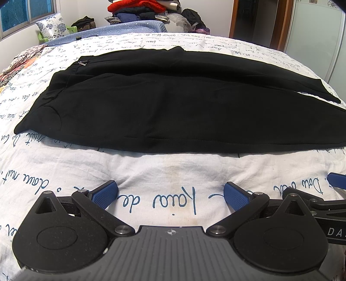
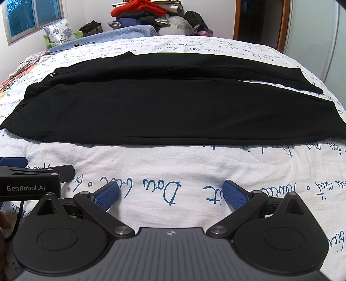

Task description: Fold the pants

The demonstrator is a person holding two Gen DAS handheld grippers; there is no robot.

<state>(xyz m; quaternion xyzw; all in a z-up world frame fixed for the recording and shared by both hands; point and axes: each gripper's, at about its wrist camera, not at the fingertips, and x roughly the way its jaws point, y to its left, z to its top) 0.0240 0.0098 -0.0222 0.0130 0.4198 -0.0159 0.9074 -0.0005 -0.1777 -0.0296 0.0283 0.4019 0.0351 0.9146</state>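
Black pants (image 1: pixel 173 103) lie flat across the white bedspread, waist to the left and leg ends to the right, one leg lying partly over the other; in the right wrist view the pants (image 2: pixel 168 108) show the same way. My left gripper (image 1: pixel 170 194) hovers open over bare bedspread short of the pants' near edge, nothing between its blue pads (image 1: pixel 106 194). My right gripper (image 2: pixel 170 194) is open too, beside the left one, also short of the near edge and empty. The left gripper's body (image 2: pixel 28 183) shows at the left of the right wrist view.
The bedspread (image 1: pixel 173 173) is white with blue handwriting print. A pile of clothes (image 1: pixel 138 9), a floral pillow (image 1: pixel 52 27) and a blue blanket (image 1: pixel 121 30) sit at the far end. A patterned cloth (image 1: pixel 19 62) lies at the far left. A door (image 1: pixel 259 21) stands at the back right.
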